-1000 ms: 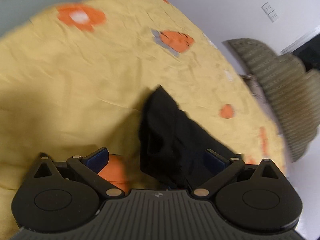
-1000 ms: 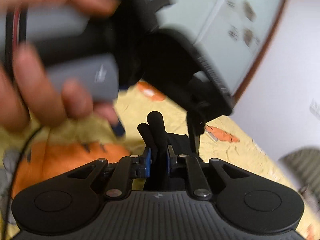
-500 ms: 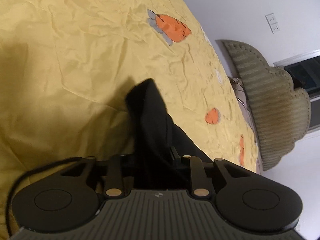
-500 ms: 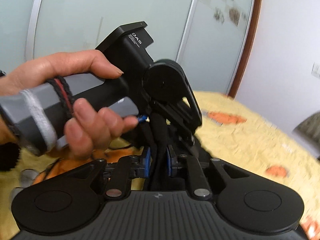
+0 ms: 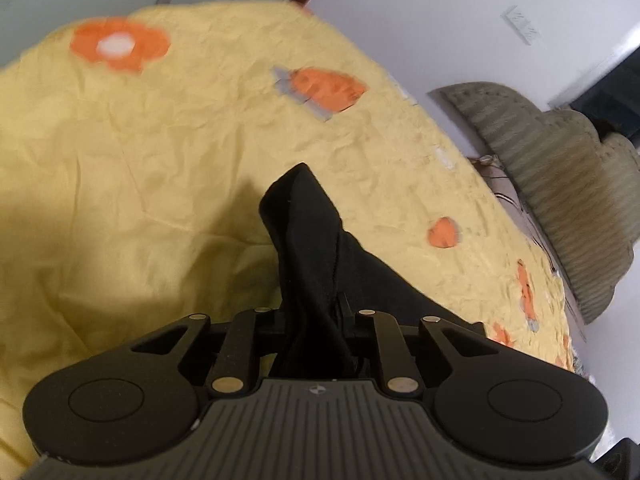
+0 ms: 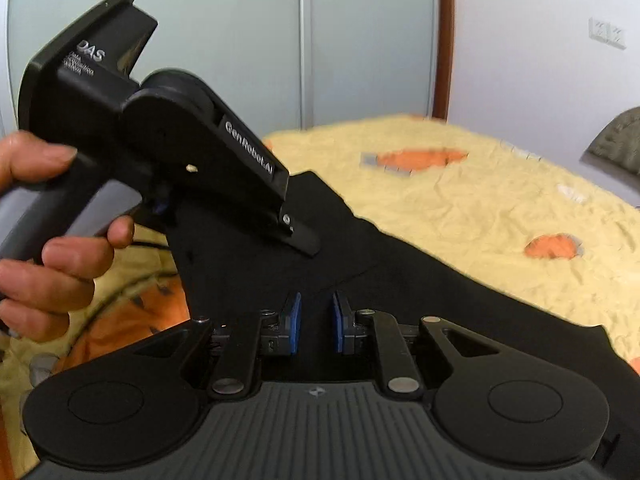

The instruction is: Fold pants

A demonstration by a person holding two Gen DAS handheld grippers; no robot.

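The black pants [image 5: 308, 232] rise in a bunched fold out of my left gripper [image 5: 316, 316], whose jaws are closing with the cloth pinched between them. In the right wrist view the pants [image 6: 400, 280] spread as a dark sheet over the yellow bed cover [image 6: 480, 184]. My right gripper [image 6: 316, 320] is shut on their near edge, blue pads [image 6: 294, 322] pressing the cloth. The left gripper [image 6: 304, 244] reaches in from the upper left, held by a hand [image 6: 52, 272], its tip on the pants just beyond my right one.
The yellow bed cover [image 5: 160, 160] with orange prints fills the area. A ribbed olive headboard [image 5: 560, 184] stands at the right by the white wall. Pale sliding doors [image 6: 320, 40] are behind the bed. A dark cable [image 6: 120, 292] lies at the left.
The left jaws went from wide open to pinching the pants. The right view rolled; the pants, first a narrow bunch in the right jaws, now lie spread out beyond them.
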